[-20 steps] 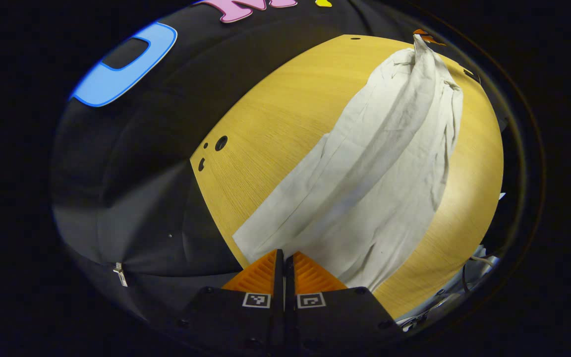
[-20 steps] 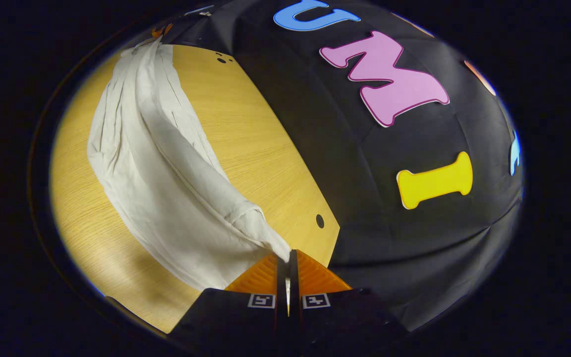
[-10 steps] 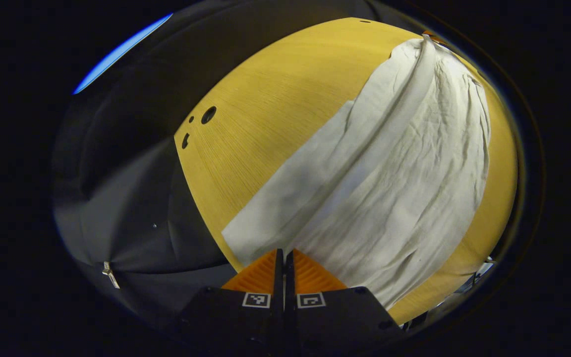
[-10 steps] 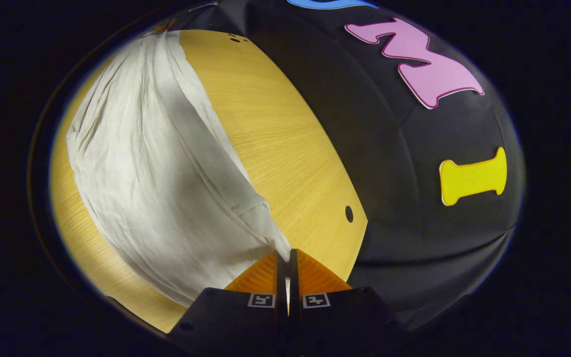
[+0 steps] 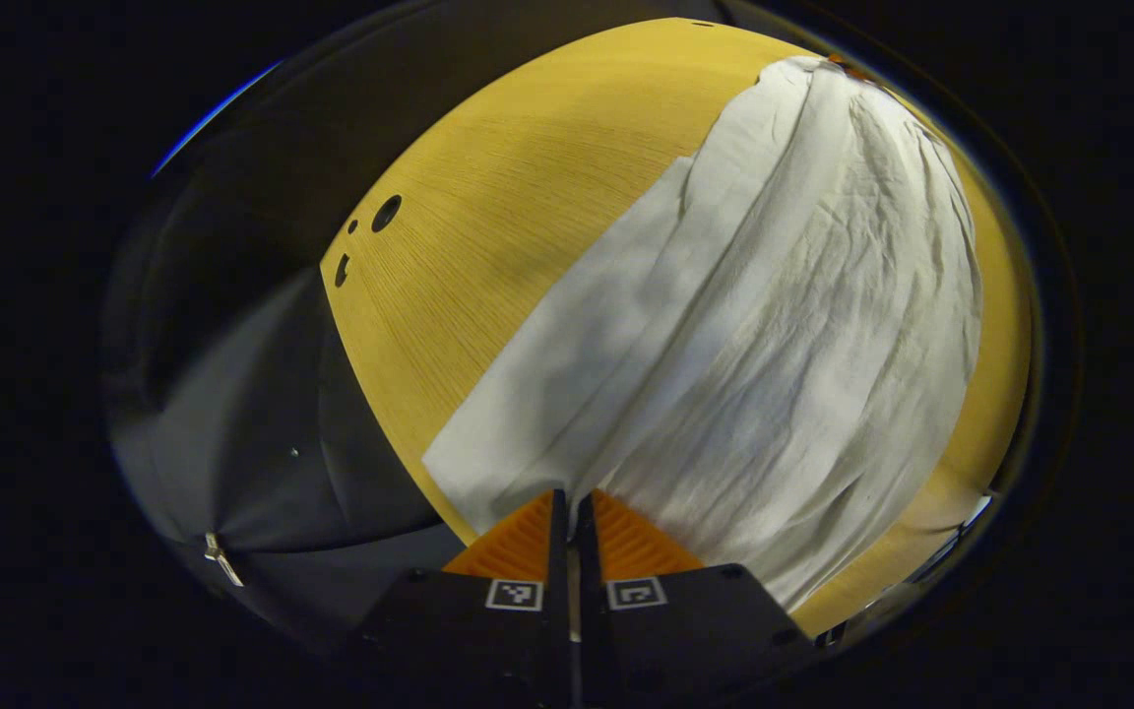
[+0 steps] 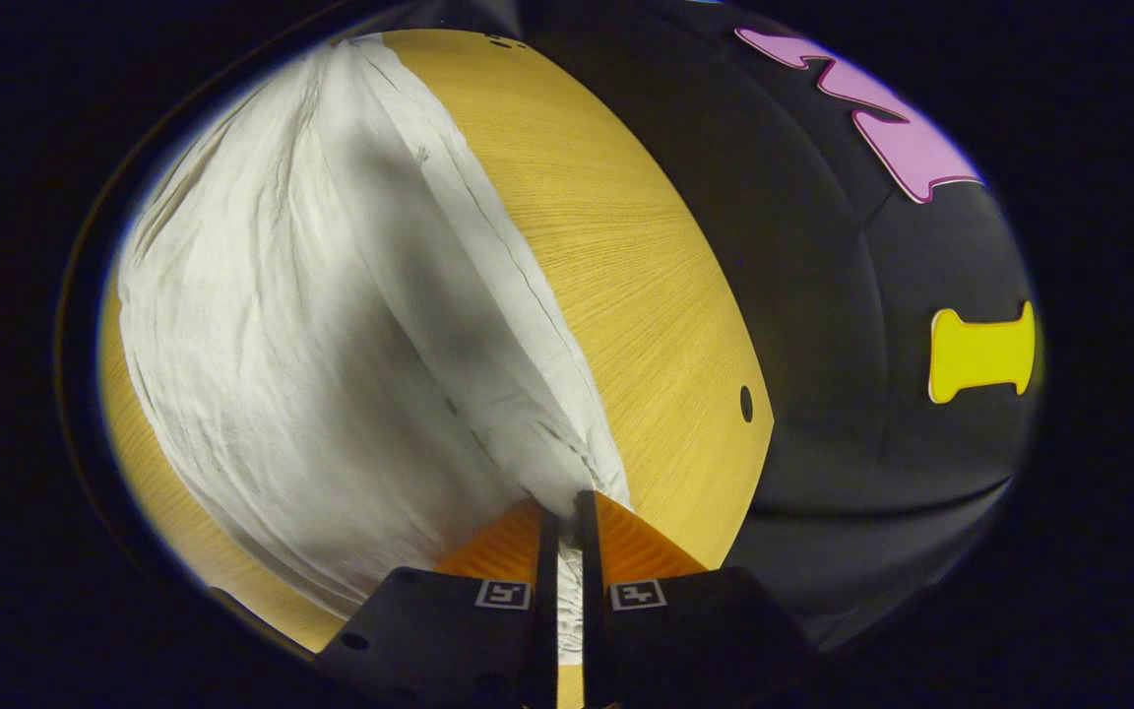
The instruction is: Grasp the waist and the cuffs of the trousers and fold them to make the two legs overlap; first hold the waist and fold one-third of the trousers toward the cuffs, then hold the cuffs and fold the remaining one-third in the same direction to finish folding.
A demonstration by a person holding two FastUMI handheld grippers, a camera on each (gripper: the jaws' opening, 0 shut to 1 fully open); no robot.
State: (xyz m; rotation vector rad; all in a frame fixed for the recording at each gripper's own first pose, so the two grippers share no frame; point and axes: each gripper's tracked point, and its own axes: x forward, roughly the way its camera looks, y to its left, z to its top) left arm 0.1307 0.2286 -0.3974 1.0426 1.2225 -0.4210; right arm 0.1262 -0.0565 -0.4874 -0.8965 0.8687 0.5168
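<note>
two grippers, left gripper (image 5: pixel 570 507) and right gripper (image 6: pixel 567 510), pinch opposite ends of the trousers (image 5: pixel 754 335) on the table (image 5: pixel 488 197). legs seem overlapped, though the far end is unclear. both third-folds remain.

A yellow wood-grain table (image 5: pixel 488 197) is seen, bordered by the booth's black cloth wall (image 5: pixel 232 394). Round holes (image 5: pixel 386 212) are drilled near one corner (another hole (image 6: pixel 746 403) near a second corner).
</note>
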